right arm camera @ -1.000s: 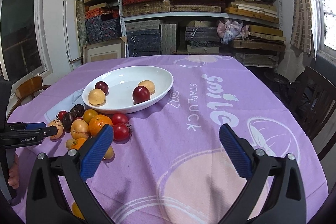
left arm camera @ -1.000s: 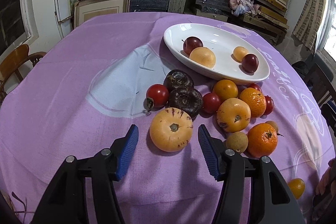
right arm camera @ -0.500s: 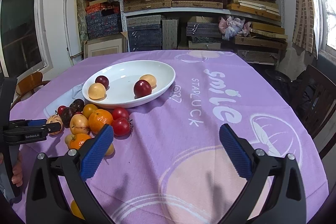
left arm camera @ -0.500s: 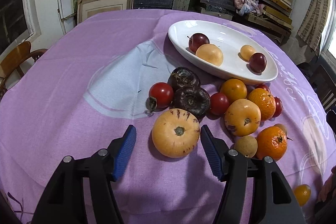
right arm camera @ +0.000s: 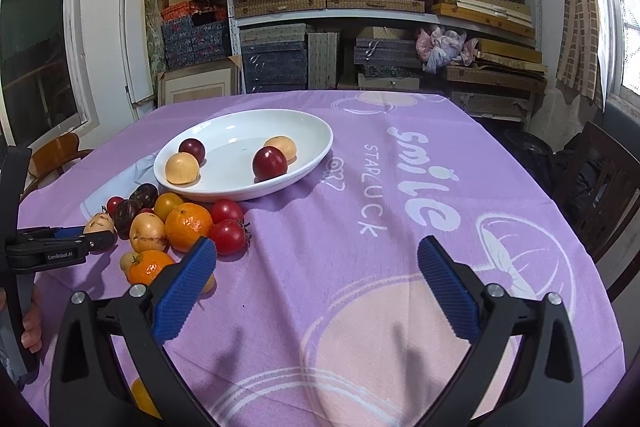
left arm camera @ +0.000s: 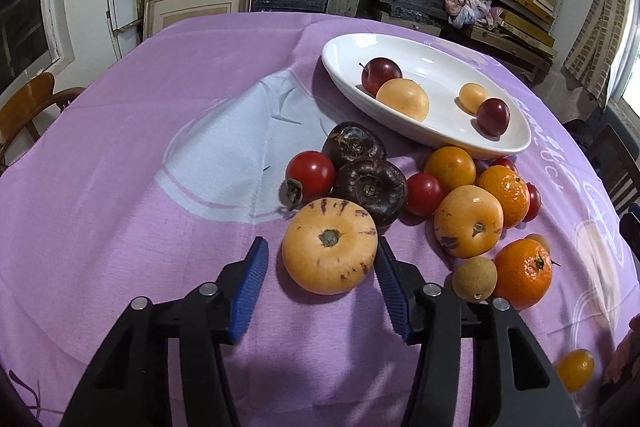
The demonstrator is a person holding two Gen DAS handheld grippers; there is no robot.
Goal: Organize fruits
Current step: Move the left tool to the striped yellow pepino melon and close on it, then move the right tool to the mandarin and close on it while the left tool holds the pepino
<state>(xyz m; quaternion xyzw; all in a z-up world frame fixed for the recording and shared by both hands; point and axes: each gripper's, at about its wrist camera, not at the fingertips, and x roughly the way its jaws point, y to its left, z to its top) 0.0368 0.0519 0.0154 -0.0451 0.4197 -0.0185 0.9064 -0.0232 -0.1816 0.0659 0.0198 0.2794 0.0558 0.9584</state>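
left gripper (left arm camera: 322, 265): jaws just narrowed around melon (left arm camera: 329, 245), gap still on its left | right gripper (right arm camera: 316, 269): wide, empty | cloth (right arm camera: 360, 267) ahead: "smile STARLUCK" | left gripper's label: "GenRobot.AI" | plate (right arm camera: 320, 155) beyond

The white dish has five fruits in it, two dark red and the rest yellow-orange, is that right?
Not quite. The dish holds four fruits, not five: two dark red and two yellow-orange. Both wrist views show it, the right wrist view most clearly.
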